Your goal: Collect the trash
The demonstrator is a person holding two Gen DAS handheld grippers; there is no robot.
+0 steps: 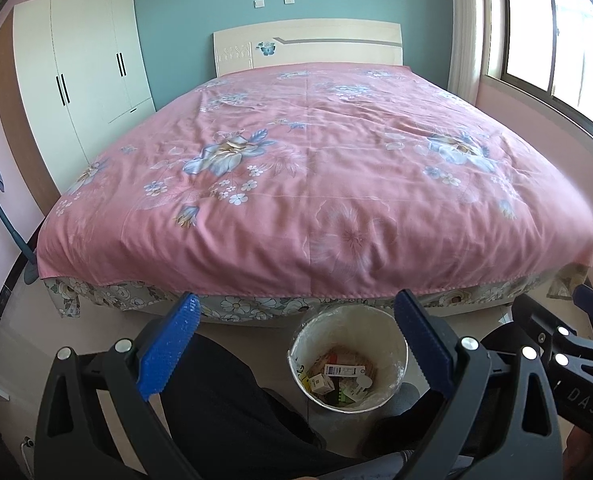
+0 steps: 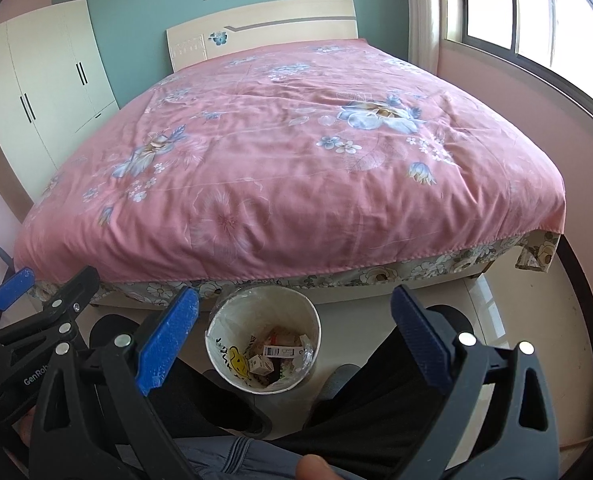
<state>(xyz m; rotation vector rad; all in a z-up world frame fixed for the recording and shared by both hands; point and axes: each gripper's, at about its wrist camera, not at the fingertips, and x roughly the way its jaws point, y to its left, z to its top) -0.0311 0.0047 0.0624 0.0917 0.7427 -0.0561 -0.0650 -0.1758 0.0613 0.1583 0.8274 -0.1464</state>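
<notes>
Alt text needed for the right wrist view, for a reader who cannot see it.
The open, empty right gripper frames a white trash bin on the floor at the foot of a bed, with small boxes and wrappers inside. The bed's pink floral cover shows no loose trash. The left gripper is at the left edge, beside the person's dark-trousered legs.
</notes>
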